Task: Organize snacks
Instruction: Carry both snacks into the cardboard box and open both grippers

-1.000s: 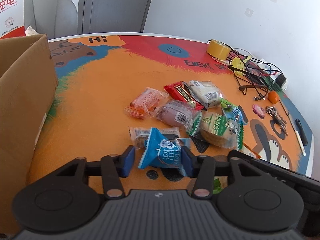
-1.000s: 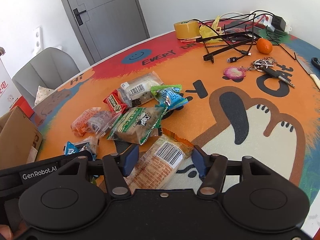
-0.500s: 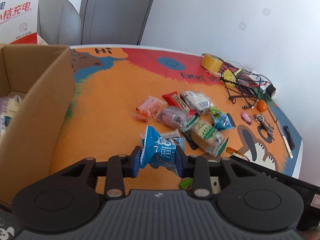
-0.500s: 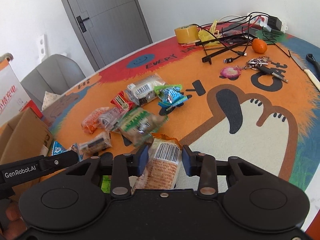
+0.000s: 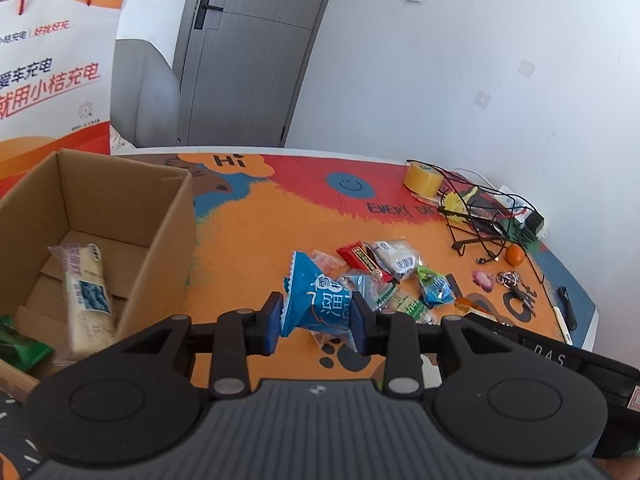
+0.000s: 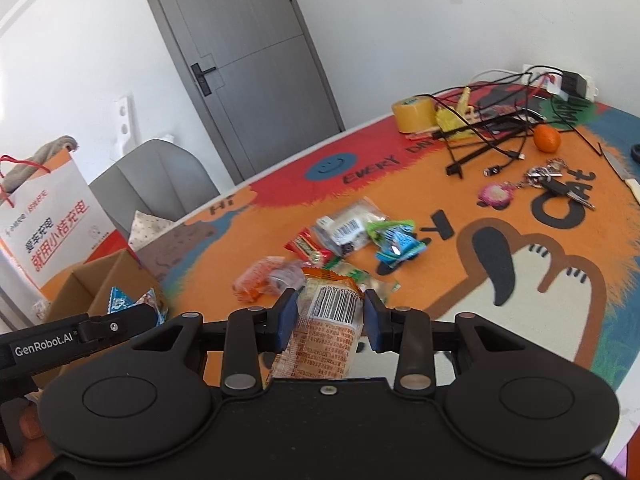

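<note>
My left gripper (image 5: 318, 322) is shut on a blue snack packet (image 5: 320, 300) and holds it above the table, just right of the open cardboard box (image 5: 168, 224). The box holds a long white snack bar (image 5: 82, 292) and a green packet (image 5: 20, 346). My right gripper (image 6: 330, 322) is shut on an orange barcoded snack packet (image 6: 326, 332), lifted over the table. Several loose snacks (image 6: 344, 236) lie in a heap mid-table; they also show in the left wrist view (image 5: 384, 268). The left gripper with its blue packet (image 6: 120, 300) shows at the left of the right wrist view.
A yellow tape roll (image 6: 414, 114), tangled black cables (image 6: 492, 124), an orange fruit (image 6: 546, 138), keys (image 6: 560, 184) and a knife (image 6: 624, 172) lie at the table's far right. A white and orange paper bag (image 5: 52, 68) and a grey chair (image 6: 156, 188) stand behind the box.
Both grippers have lifted with their packets. The left one has swung left and now looks into the box. The right one has closed on the orange packet and raised it off the table.
</note>
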Tool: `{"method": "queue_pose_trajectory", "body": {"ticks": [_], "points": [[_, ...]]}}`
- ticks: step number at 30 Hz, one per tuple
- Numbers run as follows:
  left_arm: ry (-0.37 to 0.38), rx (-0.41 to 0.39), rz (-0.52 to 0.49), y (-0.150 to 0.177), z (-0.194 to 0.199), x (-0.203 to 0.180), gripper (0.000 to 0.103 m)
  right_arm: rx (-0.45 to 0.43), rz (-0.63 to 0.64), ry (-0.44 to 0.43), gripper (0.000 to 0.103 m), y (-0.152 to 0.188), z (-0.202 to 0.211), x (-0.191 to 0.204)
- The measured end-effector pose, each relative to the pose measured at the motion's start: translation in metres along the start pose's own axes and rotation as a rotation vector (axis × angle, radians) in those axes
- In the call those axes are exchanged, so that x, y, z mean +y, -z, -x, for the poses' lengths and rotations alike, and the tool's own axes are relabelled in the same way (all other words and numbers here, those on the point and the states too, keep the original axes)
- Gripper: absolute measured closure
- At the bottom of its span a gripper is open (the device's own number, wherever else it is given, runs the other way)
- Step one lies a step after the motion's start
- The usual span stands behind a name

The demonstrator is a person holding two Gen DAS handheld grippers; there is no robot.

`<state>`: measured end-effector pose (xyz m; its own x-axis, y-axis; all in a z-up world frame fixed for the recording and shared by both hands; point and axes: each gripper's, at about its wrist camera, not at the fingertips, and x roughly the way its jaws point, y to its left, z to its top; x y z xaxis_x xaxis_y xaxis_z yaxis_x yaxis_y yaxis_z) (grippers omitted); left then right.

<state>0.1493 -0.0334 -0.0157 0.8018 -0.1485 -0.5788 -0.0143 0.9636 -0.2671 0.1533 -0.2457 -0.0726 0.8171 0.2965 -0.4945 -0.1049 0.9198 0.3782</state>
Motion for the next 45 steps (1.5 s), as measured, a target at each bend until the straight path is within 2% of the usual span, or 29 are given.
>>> {"method": "queue_pose_trajectory", "body": {"ticks": [17, 32, 37, 39, 45], "points": [[-0.097, -0.102, 0.061, -0.025, 0.051, 0.067, 0.069, -0.027, 0.114, -0.157, 0.067, -0.02, -0.009, 0.096], [-0.187, -0.094, 0.149, -0.028, 0.064, 0.134, 0.069, -0.019, 0.193, -0.231, 0.067, -0.024, -0.026, 0.16], [-0.217, -0.092, 0.174, -0.028, 0.069, 0.148, 0.059, -0.013, 0.219, -0.255, 0.067, -0.025, -0.031, 0.181], [-0.218, -0.096, 0.181, -0.028, 0.072, 0.152, 0.05, -0.014, 0.231, -0.264, 0.067, -0.025, -0.031, 0.189], [-0.225, -0.106, 0.191, -0.028, 0.079, 0.158, 0.043, -0.005, 0.26, -0.289, 0.067, -0.023, -0.035, 0.211]]}}
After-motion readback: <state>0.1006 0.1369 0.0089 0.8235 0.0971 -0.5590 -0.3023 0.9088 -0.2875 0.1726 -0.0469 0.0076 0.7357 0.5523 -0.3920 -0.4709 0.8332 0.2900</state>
